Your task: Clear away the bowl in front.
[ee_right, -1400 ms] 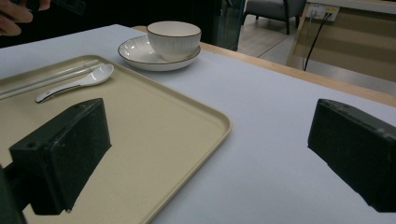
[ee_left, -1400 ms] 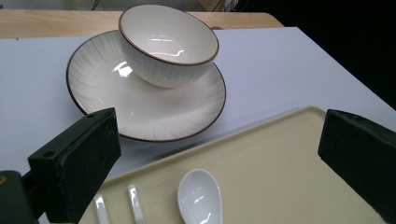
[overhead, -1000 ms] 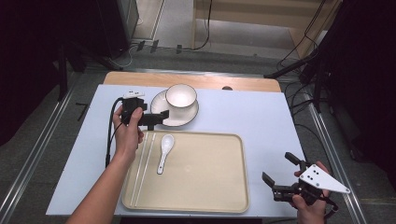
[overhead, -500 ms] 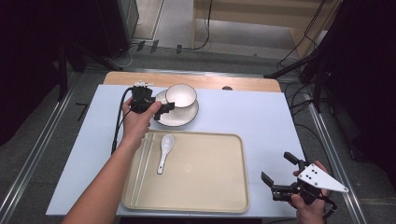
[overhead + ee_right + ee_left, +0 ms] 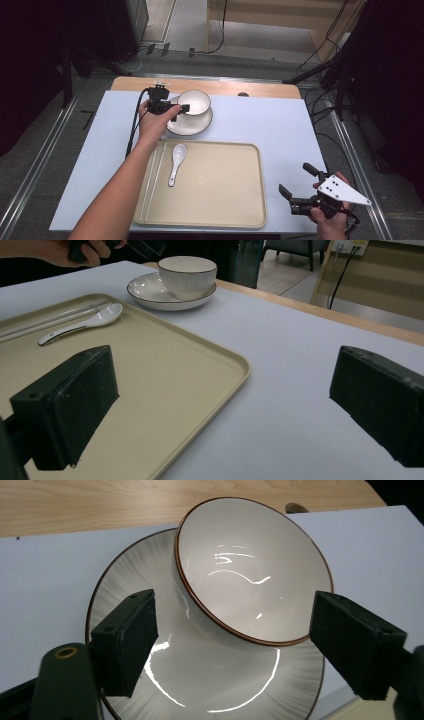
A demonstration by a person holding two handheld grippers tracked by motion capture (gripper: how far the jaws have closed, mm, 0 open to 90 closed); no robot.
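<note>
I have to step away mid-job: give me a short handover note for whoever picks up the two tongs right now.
Left tongs: at the bowl, jaws open either side of its near rim and just been closing; pads not yet pressing, nothing held.
Right tongs: open, empty, hovering off the tray's right corner.
Things: bowl sits on the plate at the table's far side. Spoon and chopsticks lie on the left of the tray.
Done: spoon and chopsticks are on the tray.
Left, probably: close on the bowl's rim, lift it, likely onto the tray; then the plate.
</note>
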